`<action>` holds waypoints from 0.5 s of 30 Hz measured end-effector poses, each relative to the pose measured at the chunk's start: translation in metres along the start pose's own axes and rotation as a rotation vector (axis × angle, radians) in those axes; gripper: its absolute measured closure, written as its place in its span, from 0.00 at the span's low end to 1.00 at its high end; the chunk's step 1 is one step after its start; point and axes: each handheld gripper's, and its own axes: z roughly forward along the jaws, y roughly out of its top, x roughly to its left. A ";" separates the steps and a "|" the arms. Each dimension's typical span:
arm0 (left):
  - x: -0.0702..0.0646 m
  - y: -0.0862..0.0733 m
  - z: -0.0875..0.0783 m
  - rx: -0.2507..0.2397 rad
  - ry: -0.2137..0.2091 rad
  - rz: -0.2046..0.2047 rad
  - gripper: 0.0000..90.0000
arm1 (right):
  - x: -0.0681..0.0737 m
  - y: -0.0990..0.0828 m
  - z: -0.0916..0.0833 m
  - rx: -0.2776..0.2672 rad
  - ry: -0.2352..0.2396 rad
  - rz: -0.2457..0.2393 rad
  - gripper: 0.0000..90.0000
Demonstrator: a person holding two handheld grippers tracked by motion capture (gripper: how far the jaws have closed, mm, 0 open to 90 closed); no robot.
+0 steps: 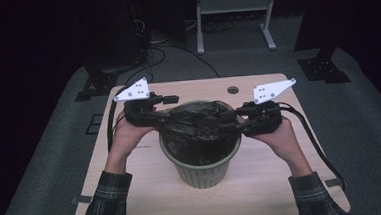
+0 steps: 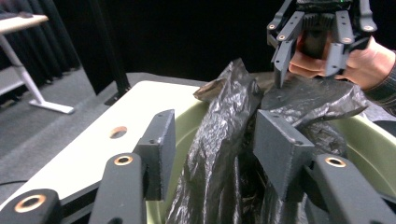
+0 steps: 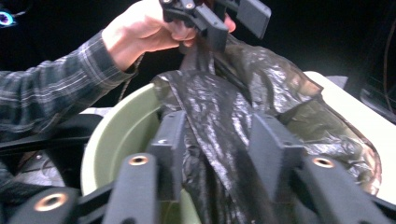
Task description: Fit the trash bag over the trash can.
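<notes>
Lining step: your left tongs (image 2: 212,149) and right tongs (image 3: 217,144) each stand half open, bag (image 1: 199,122) plastic between them. Next, spread it over the bin (image 1: 202,169) rim.

— Where's the bin (image 1: 202,167)?

— Mid-desk (image 1: 133,191), right before me, with the bag (image 1: 199,124) in it, its top bunched above the rim.

— And your hands?

— My left gripper (image 1: 166,114) is over the bin's left edge, my right gripper (image 1: 232,121) over its right, bag between each one's fingers (image 2: 159,149).
</notes>
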 end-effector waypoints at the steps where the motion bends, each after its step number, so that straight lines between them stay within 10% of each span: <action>1: 0.001 -0.001 0.002 0.016 -0.004 0.003 0.57 | -0.001 0.000 0.001 0.001 0.007 0.004 0.78; 8: 0.002 -0.004 0.009 0.065 -0.050 -0.001 0.98 | -0.001 0.000 0.000 -0.007 -0.004 -0.013 1.00; 15: 0.006 -0.017 -0.008 0.042 0.008 -0.056 1.00 | 0.002 -0.008 -0.014 0.000 -0.024 -0.009 1.00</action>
